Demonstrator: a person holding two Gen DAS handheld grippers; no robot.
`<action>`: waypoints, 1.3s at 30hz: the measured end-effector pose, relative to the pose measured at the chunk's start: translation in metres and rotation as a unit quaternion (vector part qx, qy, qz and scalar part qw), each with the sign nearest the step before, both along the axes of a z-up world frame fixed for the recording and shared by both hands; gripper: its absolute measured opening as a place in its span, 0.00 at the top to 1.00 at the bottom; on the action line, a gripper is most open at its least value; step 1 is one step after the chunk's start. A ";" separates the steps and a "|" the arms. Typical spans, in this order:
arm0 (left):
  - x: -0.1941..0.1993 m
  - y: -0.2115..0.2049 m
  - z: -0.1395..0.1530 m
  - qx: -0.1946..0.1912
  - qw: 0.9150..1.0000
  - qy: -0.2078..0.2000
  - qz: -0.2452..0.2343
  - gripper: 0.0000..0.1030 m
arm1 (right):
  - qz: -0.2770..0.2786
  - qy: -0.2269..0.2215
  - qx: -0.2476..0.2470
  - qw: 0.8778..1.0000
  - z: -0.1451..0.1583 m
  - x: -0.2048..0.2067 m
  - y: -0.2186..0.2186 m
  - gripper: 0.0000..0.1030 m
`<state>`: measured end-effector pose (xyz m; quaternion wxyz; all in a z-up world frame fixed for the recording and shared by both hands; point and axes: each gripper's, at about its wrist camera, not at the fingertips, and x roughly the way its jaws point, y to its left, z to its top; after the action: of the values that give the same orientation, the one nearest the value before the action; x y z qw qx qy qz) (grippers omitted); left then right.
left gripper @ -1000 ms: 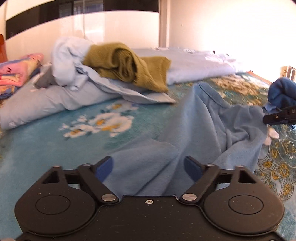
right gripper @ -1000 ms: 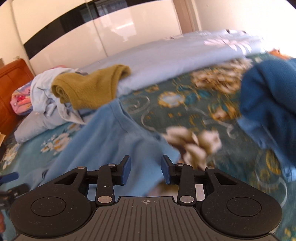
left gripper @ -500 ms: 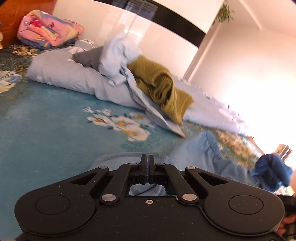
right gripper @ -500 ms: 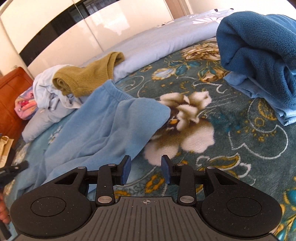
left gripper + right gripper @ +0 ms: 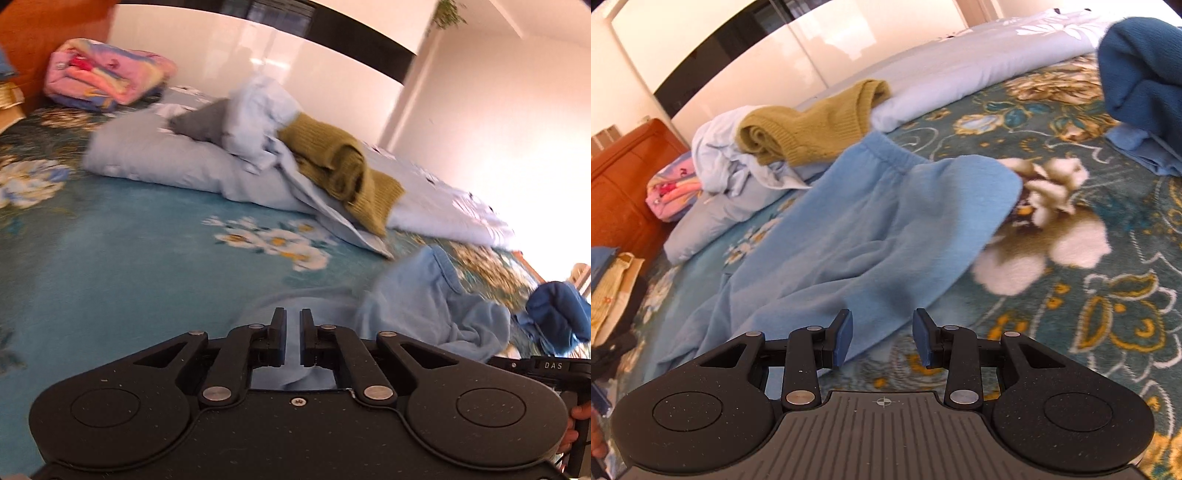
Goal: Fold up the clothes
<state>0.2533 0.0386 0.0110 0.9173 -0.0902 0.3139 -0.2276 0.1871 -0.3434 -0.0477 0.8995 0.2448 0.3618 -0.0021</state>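
A: So, where do the light-blue sweatpants (image 5: 871, 229) lie?
B: On the floral bedspread (image 5: 1108, 295), running up-left from the right gripper (image 5: 882, 338), jaws apart. Left gripper (image 5: 292, 339), narrowed, pinches their cloth.

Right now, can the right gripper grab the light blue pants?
Probably yes. The right gripper has its jaws open, and the light blue pants lie spread on the bedspread just ahead of them. Nothing sits between the jaws and the nearest fabric edge.
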 end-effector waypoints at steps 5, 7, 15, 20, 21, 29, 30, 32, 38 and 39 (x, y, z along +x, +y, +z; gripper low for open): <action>0.038 -0.067 -0.016 0.009 0.998 0.011 -0.059 0.70 | 0.007 -0.007 0.000 1.000 -0.001 0.008 0.000 0.68; 0.052 -0.087 -0.026 0.015 0.997 0.019 -0.067 0.70 | 0.006 -0.005 0.004 1.000 -0.004 0.011 -0.004 0.68; 0.078 -0.082 -0.050 -0.077 0.994 0.071 -0.033 0.70 | -0.010 -0.001 0.026 1.000 -0.018 0.011 -0.024 0.68; 0.079 -0.075 -0.057 -0.106 0.990 0.091 -0.026 0.86 | -0.017 -0.003 0.029 0.999 -0.020 0.010 -0.024 0.68; 0.078 -0.073 -0.058 -0.112 0.989 0.092 -0.023 0.87 | -0.017 -0.002 0.027 0.999 -0.020 0.010 -0.023 0.67; 0.077 -0.052 -0.069 -0.191 0.974 0.121 0.006 0.94 | -0.019 -0.003 0.033 0.999 -0.018 0.009 -0.022 0.66; 0.077 -0.053 -0.069 -0.180 0.976 0.120 0.006 0.94 | -0.020 -0.004 0.034 0.999 -0.018 0.010 -0.023 0.66; 0.077 -0.055 -0.069 -0.173 0.977 0.122 0.001 0.94 | -0.022 -0.004 0.037 0.999 -0.019 0.012 -0.025 0.66; 0.077 -0.057 -0.073 -0.181 0.975 0.127 0.001 0.94 | -0.023 -0.011 0.049 0.998 -0.023 0.014 -0.027 0.66; 0.078 -0.055 -0.075 -0.198 0.971 0.132 0.005 0.94 | -0.023 -0.013 0.051 0.998 -0.023 0.013 -0.028 0.66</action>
<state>0.3310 -0.0159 -0.0643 0.8326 -0.3013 0.3806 -0.2667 0.2003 -0.3711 -0.0708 0.8901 0.2986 0.3443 -0.0012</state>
